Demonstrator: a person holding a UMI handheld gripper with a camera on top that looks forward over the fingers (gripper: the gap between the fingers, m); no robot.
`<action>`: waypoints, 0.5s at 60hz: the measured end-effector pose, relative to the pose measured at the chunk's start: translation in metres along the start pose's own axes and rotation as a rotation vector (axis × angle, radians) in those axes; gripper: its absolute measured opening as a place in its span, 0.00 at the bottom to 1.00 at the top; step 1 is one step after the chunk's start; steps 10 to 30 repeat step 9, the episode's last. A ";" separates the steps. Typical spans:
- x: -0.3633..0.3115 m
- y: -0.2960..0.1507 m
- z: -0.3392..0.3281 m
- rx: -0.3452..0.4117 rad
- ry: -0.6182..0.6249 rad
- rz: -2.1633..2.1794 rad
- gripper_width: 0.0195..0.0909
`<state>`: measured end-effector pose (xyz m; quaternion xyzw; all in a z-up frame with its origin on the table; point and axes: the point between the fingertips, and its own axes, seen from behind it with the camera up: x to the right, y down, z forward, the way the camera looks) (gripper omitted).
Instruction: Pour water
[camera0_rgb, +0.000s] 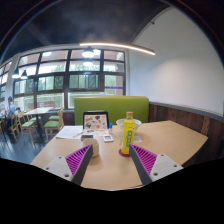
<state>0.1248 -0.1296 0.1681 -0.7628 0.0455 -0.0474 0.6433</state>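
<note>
The gripper (112, 160) hangs over a wooden table (110, 170), its fingers spread wide and grasping nothing — purple pads (79, 158) facing inward. A yellow bottle (127, 135) stands upright on the table just ahead of the fingers, nearer the right one. Behind the bottle sits a pale bowl (124, 125); left of the bottle lie papers (95, 124). Beyond the bottle — a green bench (112, 105).
</note>
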 end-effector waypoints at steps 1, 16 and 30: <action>-0.003 0.001 -0.007 0.001 -0.004 0.000 0.89; -0.021 0.008 -0.047 0.019 -0.041 0.050 0.88; -0.021 0.008 -0.047 0.019 -0.041 0.050 0.88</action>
